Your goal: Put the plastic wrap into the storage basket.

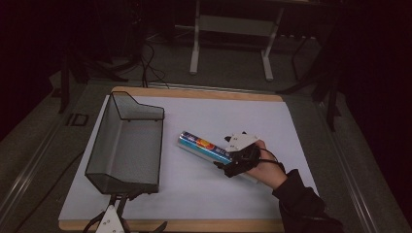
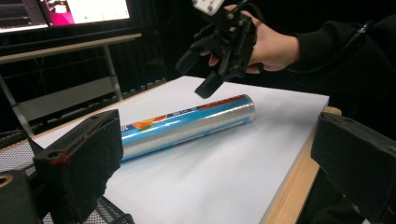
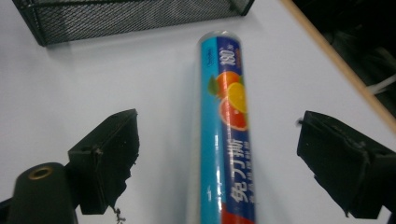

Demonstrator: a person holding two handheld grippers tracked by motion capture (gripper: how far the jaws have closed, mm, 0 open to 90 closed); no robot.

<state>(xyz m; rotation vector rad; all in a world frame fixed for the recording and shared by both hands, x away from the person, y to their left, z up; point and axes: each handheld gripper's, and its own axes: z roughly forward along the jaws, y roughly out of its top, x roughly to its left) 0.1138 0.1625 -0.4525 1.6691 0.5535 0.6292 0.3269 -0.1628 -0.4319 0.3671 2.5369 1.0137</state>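
A long roll [image 1: 201,145] in blue and silver wrap with an orange fruit print lies on the white sheet, right of a black mesh basket [image 1: 126,145]. My right gripper [image 1: 224,154] hovers over the roll's near right end, open, one jaw on each side and neither touching it. The right gripper view looks down the roll [image 3: 226,140] between the spread jaws of the right gripper [image 3: 219,128]. My left gripper [image 1: 116,216] rests at the table's front edge by the basket's near end. Its jaws are open with nothing between them in the left gripper view [image 2: 215,149], which faces the roll [image 2: 187,123] and the right gripper [image 2: 194,77].
The white sheet [image 1: 194,194] covers a wooden board whose edge [image 1: 194,225] shows along the front. A metal table frame [image 1: 233,29] stands on the floor behind. A lit monitor [image 2: 70,11] stands at the far left of the left gripper view.
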